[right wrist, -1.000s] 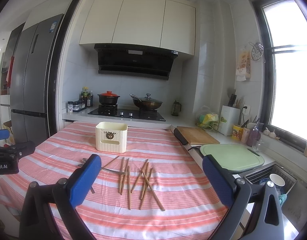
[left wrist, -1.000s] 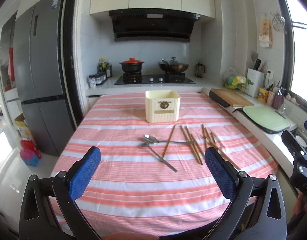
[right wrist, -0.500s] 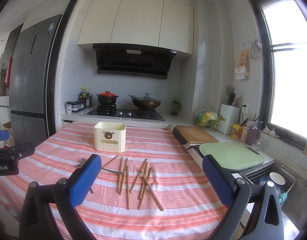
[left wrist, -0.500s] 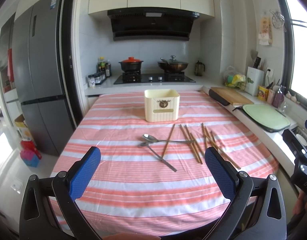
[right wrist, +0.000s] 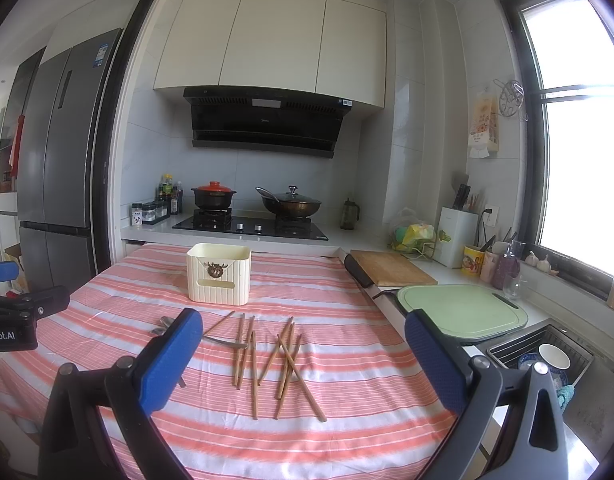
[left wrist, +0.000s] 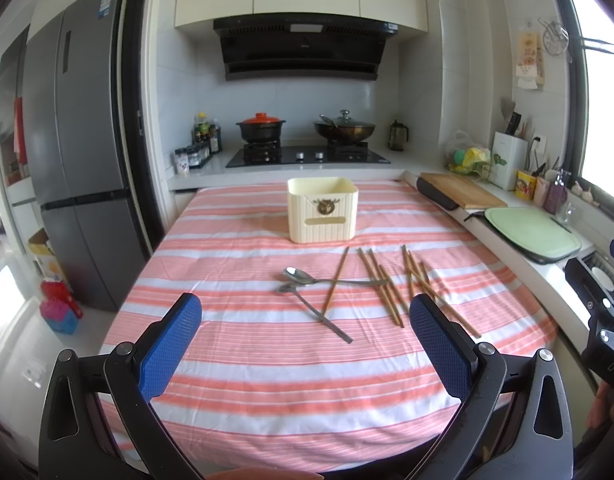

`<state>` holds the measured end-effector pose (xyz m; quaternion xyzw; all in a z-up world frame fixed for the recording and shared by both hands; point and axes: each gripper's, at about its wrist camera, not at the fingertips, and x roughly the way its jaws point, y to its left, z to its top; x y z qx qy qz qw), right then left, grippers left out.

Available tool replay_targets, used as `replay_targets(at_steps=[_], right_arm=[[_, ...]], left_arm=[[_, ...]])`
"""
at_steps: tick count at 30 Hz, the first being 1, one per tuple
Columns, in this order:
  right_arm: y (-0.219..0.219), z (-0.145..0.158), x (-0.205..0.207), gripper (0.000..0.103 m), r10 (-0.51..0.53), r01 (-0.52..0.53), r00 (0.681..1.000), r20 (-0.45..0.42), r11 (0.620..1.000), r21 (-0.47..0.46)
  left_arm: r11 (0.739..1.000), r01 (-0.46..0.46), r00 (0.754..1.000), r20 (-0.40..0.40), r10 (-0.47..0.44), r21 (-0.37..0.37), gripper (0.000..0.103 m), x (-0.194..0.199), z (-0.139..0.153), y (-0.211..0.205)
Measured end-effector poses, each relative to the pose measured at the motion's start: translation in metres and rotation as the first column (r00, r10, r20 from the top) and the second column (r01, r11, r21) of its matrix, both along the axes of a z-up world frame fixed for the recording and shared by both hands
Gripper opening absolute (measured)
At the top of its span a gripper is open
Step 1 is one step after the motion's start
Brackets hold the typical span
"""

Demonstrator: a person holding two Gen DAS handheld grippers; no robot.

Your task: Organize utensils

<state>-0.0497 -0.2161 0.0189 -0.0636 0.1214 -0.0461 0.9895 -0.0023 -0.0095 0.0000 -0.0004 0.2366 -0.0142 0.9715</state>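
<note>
A cream utensil holder (left wrist: 322, 209) stands upright at the far middle of the striped table (left wrist: 243, 368); it also shows in the right wrist view (right wrist: 219, 273). In front of it lie two metal spoons (left wrist: 303, 277) and several wooden chopsticks (left wrist: 381, 284), scattered; the chopsticks also show in the right wrist view (right wrist: 267, 354). My left gripper (left wrist: 305, 344) is open and empty, above the near part of the table, short of the utensils. My right gripper (right wrist: 303, 360) is open and empty, above the table's near right part.
A green cutting board (right wrist: 461, 310) and a wooden board (right wrist: 391, 268) lie on the counter to the right, with a sink (right wrist: 543, 356) beyond. A stove with two pots (left wrist: 303, 130) is behind the table. A fridge (left wrist: 79, 160) stands at left.
Both cameras have tilted up slightly, so the table and utensils sit a little lower in view. The utensils and the holder have not moved. Both grippers stay open.
</note>
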Motion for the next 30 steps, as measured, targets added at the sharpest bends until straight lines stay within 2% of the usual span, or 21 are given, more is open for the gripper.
replay_targets(at_steps=[21,30], right_arm=[[-0.001,-0.001,0.001,0.103,-0.002,0.002,1.000,-0.002,1.000,-0.001],[-0.002,-0.003,0.002,0.103,-0.002,0.002,1.000,-0.005,1.000,0.000]], left_arm=[[1.000,0.001,1.000,-0.006,-0.001,-0.001,0.103,0.003,-0.004,-0.002],[1.000,0.010,0.999,-0.041,-0.011,-0.020,0.103,0.007,-0.014,0.001]])
